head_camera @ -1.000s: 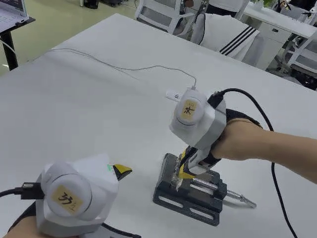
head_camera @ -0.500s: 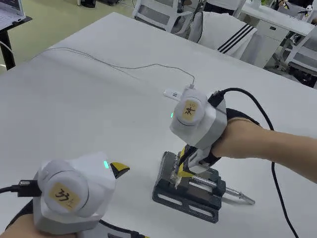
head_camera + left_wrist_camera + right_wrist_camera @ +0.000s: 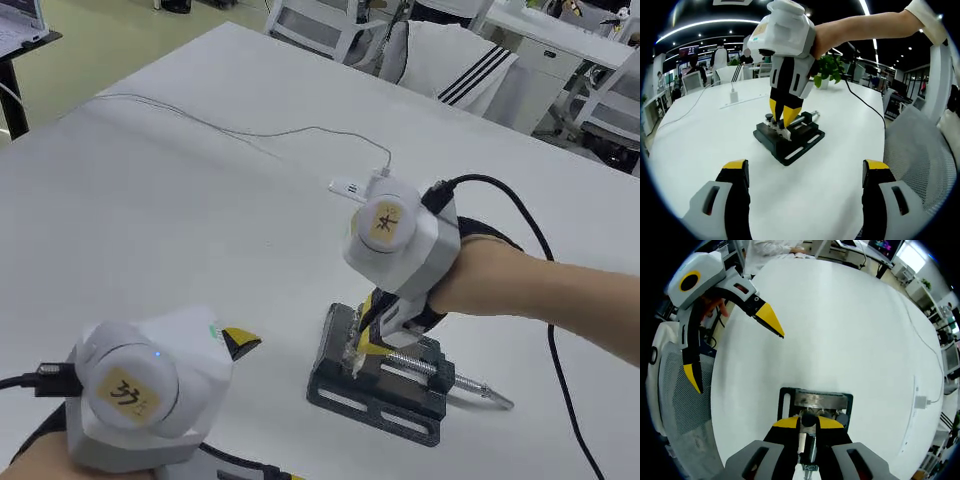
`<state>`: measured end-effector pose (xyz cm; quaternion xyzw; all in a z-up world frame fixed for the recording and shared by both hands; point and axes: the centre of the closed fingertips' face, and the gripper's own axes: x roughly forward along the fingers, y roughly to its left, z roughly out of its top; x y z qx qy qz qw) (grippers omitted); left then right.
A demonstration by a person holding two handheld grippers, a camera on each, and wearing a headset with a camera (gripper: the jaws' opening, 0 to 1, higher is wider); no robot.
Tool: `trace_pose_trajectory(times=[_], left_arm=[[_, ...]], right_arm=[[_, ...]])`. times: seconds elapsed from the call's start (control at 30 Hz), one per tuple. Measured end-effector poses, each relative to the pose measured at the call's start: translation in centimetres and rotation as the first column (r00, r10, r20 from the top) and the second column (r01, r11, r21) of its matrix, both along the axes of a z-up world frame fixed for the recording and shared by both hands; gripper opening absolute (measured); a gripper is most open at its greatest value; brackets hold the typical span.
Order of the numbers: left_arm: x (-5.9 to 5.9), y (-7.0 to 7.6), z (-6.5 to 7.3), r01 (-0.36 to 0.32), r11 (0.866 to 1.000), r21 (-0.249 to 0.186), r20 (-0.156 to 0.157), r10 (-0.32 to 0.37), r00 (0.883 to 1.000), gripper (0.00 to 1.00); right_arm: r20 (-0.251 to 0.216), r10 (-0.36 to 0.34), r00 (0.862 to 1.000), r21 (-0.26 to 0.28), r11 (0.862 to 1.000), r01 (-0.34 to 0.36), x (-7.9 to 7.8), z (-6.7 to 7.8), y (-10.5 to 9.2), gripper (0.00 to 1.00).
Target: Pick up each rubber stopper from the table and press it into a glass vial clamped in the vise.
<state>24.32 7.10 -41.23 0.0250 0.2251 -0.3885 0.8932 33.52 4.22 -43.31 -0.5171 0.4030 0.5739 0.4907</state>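
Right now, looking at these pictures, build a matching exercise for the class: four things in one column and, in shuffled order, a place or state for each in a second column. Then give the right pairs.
Column one
1. white left gripper with yellow-tipped jaws
2. white right gripper with yellow-tipped jaws
3. black metal vise
4. thin white cable

Column two
A. stands on the white table, under a gripper's tips
B. jaws wide apart over bare table
C. trails across the table beyond the vise
D. jaws closed on a dark rubber stopper at the vise

Pairs: 1-B, 2-D, 3-A, 4-C
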Motion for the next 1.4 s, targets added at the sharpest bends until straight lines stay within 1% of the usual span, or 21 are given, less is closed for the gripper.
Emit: trace_pose_trajectory(times=[0.4,0.53,0.6,0.63,0.7,0.8,0.87,0.9,0.93,1.0,1.07,1.27,1.4], left_arm=[[0.00,-0.07,-0.15,0.002,1.000,-0.001,-0.008,-0.003,1.000,0.92],[0.00,-0.09,-0.19,0.004,1.000,-0.001,-0.008,-0.004,1.000,0.92],[0.00,-0.13,-0.18,0.006,1.000,-0.003,-0.008,-0.006,1.000,0.92],[0.02,-0.14,-0.16,0.006,1.000,-0.002,-0.006,-0.006,1.000,0.92],[0.07,-0.14,-0.10,0.005,1.000,-0.004,-0.005,-0.005,1.000,0.92],[0.14,-0.16,-0.03,0.004,1.000,-0.004,-0.003,-0.004,1.000,0.92],[0.16,-0.21,0.04,0.005,1.000,-0.005,-0.002,-0.005,1.000,0.92],[0.15,-0.25,0.05,0.007,1.000,-0.005,-0.002,-0.007,1.000,0.92],[0.16,-0.31,0.05,0.009,1.000,-0.004,-0.001,-0.009,1.000,0.92],[0.17,-0.37,0.10,0.010,1.000,-0.005,0.000,-0.010,1.000,0.92],[0.18,-0.36,0.11,0.008,1.000,-0.006,0.001,-0.008,1.000,0.92],[0.04,-0.26,-0.12,0.008,1.000,-0.004,-0.005,-0.008,1.000,0.91],[0.01,-0.23,-0.21,0.008,1.000,-0.004,-0.007,-0.008,1.000,0.91]], right_arm=[[0.006,0.012,1.000,0.003,1.000,-0.012,0.05,0.02,0.07,0.07],[0.021,-0.006,1.000,0.006,1.000,0.006,0.08,-0.03,0.14,0.06],[0.042,-0.032,0.999,0.003,0.999,0.032,0.10,-0.07,0.17,0.05],[0.047,-0.027,0.999,0.003,1.000,0.027,0.06,-0.09,0.18,0.05],[0.062,-0.057,0.996,0.005,0.998,0.057,0.15,-0.06,0.14,0.04],[0.069,-0.093,0.993,0.013,0.996,0.093,0.23,-0.04,0.12,0.04],[0.063,-0.106,0.992,0.016,0.994,0.106,0.26,-0.02,0.10,0.04],[0.060,-0.102,0.993,0.015,0.995,0.101,0.27,-0.01,0.10,0.04],[0.055,-0.080,0.995,0.010,0.997,0.079,0.20,-0.02,0.09,0.05],[0.044,-0.093,0.995,0.004,0.996,0.093,0.25,0.00,0.09,0.05],[0.035,-0.088,0.996,0.001,0.996,0.088,0.18,0.01,0.05,0.06],[0.012,-0.090,0.996,0.021,0.996,0.090,0.15,0.02,0.01,0.08],[0.006,-0.074,0.997,0.019,0.997,0.074,-0.07,0.00,0.00,0.10]])
